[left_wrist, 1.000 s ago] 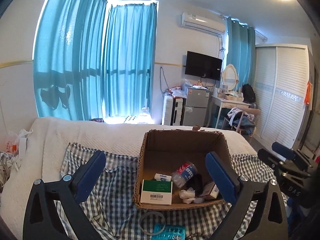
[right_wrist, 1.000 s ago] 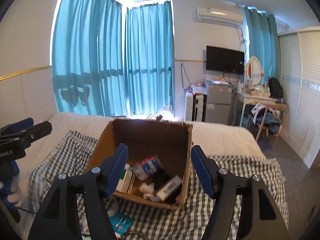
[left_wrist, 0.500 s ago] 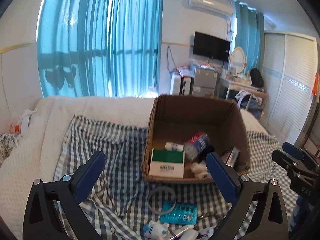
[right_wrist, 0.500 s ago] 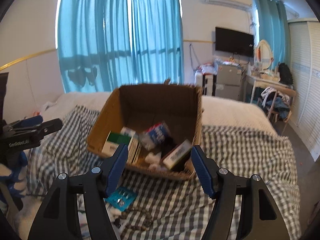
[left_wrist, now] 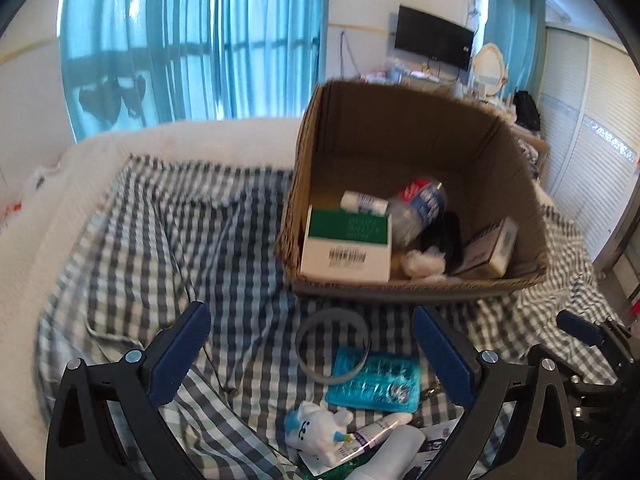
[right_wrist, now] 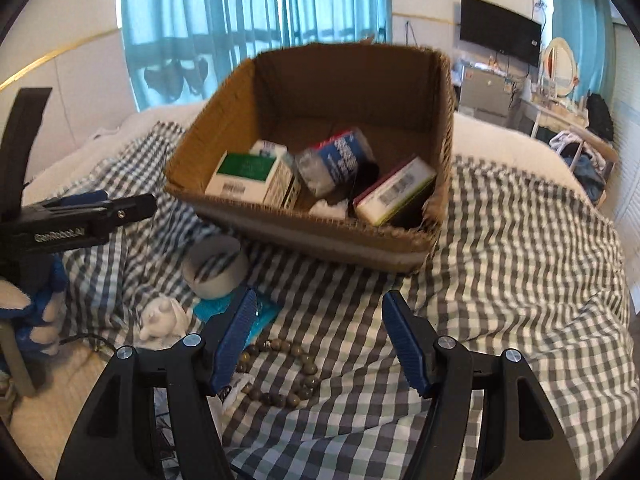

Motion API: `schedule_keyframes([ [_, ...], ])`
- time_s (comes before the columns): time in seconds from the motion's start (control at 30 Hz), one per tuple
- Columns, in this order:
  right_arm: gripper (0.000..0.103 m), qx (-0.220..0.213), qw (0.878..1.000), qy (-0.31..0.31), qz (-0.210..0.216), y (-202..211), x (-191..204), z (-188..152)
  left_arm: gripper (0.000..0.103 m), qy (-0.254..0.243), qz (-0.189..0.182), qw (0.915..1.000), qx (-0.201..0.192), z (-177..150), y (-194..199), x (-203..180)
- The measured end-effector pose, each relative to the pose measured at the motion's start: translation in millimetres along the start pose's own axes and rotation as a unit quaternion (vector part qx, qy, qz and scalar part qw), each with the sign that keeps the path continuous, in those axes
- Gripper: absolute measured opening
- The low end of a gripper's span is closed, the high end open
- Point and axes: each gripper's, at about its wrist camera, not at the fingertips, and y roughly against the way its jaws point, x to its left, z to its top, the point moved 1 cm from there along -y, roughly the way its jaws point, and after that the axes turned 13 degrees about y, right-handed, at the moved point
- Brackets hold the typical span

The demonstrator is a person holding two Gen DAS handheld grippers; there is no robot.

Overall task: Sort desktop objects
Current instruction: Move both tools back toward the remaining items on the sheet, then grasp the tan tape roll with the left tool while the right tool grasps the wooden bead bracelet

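Note:
A cardboard box (left_wrist: pixel 400 292) (right_wrist: pixel 320 240) on a checked cloth holds a green-white carton (left_wrist: pixel 346 244), a plastic bottle (left_wrist: pixel 420 204) and other packs. In front of it lie a grey tape ring (left_wrist: pixel 332 346) (right_wrist: pixel 216 268), a teal blister pack (left_wrist: pixel 374 382), a small white-blue plush (left_wrist: pixel 316 430) (right_wrist: pixel 162 320), a tube (left_wrist: pixel 372 434) and a brown bead string (right_wrist: pixel 280 372). My left gripper (left_wrist: pixel 312 356) is open and empty above the ring and pack. My right gripper (right_wrist: pixel 318 340) is open and empty above the beads.
The checked cloth (right_wrist: pixel 520 280) covers a white bed (left_wrist: pixel 48 216). Blue curtains (left_wrist: pixel 192 40), a TV (left_wrist: pixel 434 42) and a wardrobe (left_wrist: pixel 592 120) stand behind. The other gripper shows at each view's edge: the right one (left_wrist: pixel 580 328) and the left one (right_wrist: pixel 80 220).
Both grippers have tilted down and moved closer to the bed. The loose things in front of the box have come into view. Both stay open.

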Motion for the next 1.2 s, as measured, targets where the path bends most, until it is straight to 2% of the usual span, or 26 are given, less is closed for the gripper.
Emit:
schedule_keyframes([
  [0.2, 0.065, 0.081, 0.997, -0.006, 0.001, -36, 0, -11, 0.103, 0.015, 0.006, 0.9978, 0.064, -22, -45, 9],
  [0.3, 0.065, 0.104, 0.995, -0.002, 0.008, -45, 2, -15, 0.103, 0.024, -0.006, 0.9943, 0.104, -30, -63, 10],
  [0.5, 0.065, 0.136, 0.991, 0.013, 0.016, -62, 7, -19, 0.103, 0.031, 0.009, 0.9918, 0.124, -38, -85, 11],
  [0.67, 0.065, 0.166, 0.986, 0.021, 0.024, -78, 9, -22, 0.103, 0.025, 0.003, 0.9893, 0.144, -48, -104, 3],
  [0.73, 0.058, 0.180, 0.983, 0.024, 0.029, -87, 10, -24, 0.103, 0.028, 0.002, 0.9890, 0.145, -49, -110, 2],
  [0.87, 0.054, 0.209, 0.977, 0.026, 0.034, -103, 13, -26, 0.101, 0.025, 0.008, 0.9883, 0.150, -53, -119, -1],
  [0.97, 0.054, 0.221, 0.974, 0.039, 0.029, -110, 18, -27, 0.095, 0.008, 0.015, 0.9883, 0.151, -57, -124, -8],
  [1.07, 0.051, 0.223, 0.973, 0.043, 0.031, -112, 20, -28, 0.084, -0.012, 0.023, 0.9870, 0.159, -62, -130, -16],
  [1.1, 0.047, 0.221, 0.974, 0.043, 0.033, -111, 20, -28, 0.080, -0.013, 0.021, 0.9863, 0.163, -63, -132, -17],
  [1.2, 0.033, 0.216, 0.975, 0.045, 0.036, -108, 22, -28, 0.080, -0.010, 0.015, 0.9860, 0.166, -64, -132, -16],
])
